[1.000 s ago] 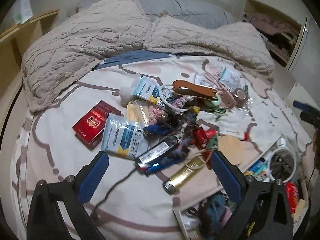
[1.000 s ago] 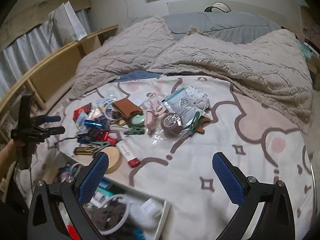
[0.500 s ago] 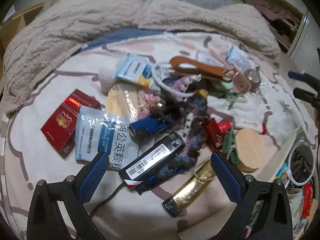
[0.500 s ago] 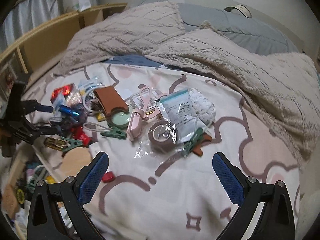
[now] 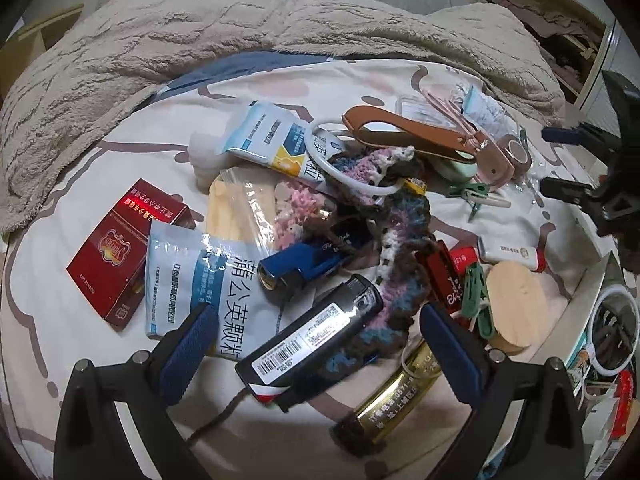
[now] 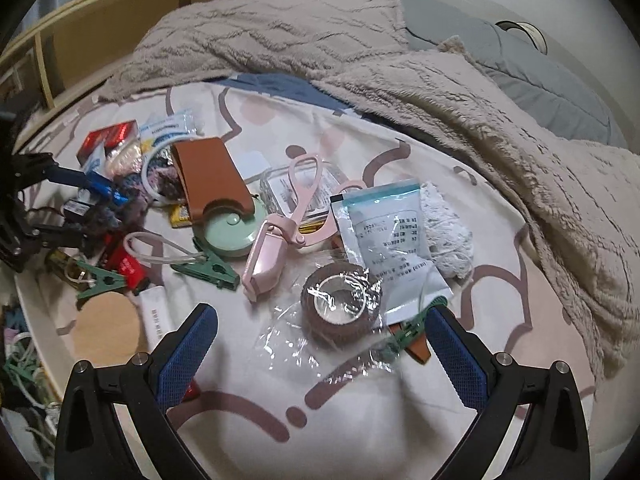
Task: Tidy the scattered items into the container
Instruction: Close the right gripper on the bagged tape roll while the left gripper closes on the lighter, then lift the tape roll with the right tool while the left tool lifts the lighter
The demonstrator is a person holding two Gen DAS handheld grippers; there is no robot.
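1. Left wrist view: the left claw (image 5: 316, 336) stands with its blue pads wide apart and holds nothing. It hangs low over the black lighter (image 5: 310, 342), which lies between the pads in the lower middle of the frame, on a crocheted piece (image 5: 404, 264). Around it the bed (image 5: 80, 352) still carries a heap: a red box (image 5: 120, 256) at left, a white-and-blue sachet (image 5: 192, 280), a blue lighter (image 5: 300, 268), a gold tube (image 5: 400, 396) at bottom, a wooden disc (image 5: 516, 308) at right. The container (image 5: 588, 300) shows only as a white rim at the lower right edge, with a few odds inside.

2. Right wrist view: the right claw (image 6: 322, 348) is also spread and empty, above a brown tape roll (image 6: 340, 304) in clear wrap at lower centre. Pink scissors (image 6: 304, 200), a brown leather pouch (image 6: 212, 176), a green round case (image 6: 232, 232) and green clips (image 6: 208, 268) lie across the middle.

3. Judged from this, the tidying is barely begun: nearly everything remains on the bed, and each claw looks poised for a first pick.
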